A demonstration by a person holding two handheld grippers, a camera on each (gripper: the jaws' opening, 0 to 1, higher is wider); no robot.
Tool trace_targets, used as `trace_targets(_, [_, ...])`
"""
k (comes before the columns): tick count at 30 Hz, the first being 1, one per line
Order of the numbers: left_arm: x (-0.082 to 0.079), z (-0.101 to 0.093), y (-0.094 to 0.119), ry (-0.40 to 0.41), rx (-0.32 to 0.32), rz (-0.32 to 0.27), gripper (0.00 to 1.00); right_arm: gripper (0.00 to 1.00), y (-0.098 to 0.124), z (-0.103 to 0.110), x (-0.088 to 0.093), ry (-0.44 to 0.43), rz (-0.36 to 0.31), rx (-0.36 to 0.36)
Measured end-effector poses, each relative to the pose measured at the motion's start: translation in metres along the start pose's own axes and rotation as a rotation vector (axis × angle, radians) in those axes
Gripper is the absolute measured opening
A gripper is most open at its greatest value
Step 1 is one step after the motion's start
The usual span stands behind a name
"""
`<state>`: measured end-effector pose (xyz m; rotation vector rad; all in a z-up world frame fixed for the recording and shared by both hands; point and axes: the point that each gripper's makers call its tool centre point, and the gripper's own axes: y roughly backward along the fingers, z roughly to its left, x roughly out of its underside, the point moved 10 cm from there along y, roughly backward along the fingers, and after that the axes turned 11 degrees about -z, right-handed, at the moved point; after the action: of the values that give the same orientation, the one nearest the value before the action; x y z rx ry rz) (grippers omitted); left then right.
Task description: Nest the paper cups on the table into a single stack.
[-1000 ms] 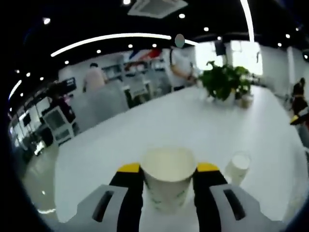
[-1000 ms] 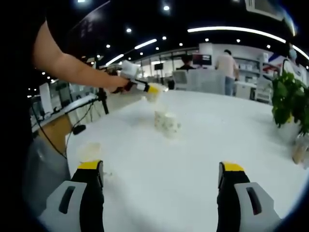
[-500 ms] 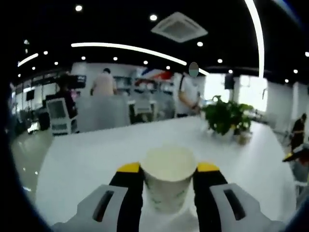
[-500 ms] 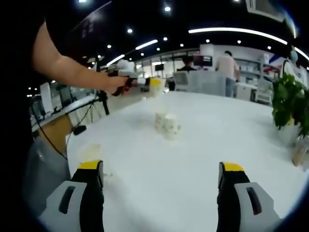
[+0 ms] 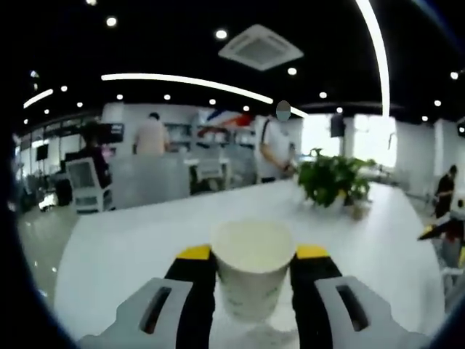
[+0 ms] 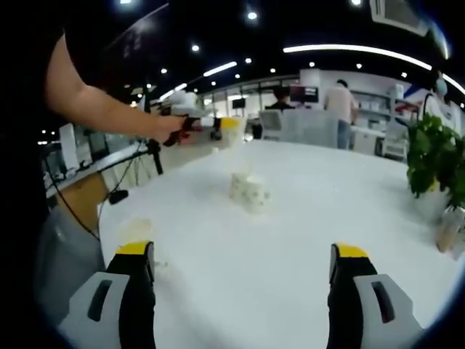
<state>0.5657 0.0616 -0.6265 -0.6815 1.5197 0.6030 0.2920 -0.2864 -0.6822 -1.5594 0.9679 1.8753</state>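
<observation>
— Where is the paper cup (image 5: 252, 273)?
— At the bottom centre of the left gripper view, upright, clamped by the left gripper (image 5: 252, 256).
— Other cups?
— A small cluster of cups (image 6: 247, 191) stands mid-frame on the white tabletop (image 6: 290, 247) in the right gripper view.
— The right gripper (image 6: 243, 256)?
— Its jaws stand wide apart, holding nothing.

My own jaws are covering both sides of the paper cup (image 5: 252, 273), and its base is dropping below the left gripper view's edge. In the right gripper view, the cups on the table (image 6: 247, 192) are blurring together, so I am not counting them.
</observation>
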Motion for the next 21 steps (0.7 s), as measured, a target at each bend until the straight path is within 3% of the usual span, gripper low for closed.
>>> trace_targets(21, [-0.018,-0.034,0.017,-0.005,0.032,-0.012,0.38,0.99,0.008,0.006,-0.008,0.012,-0.017,-0.012])
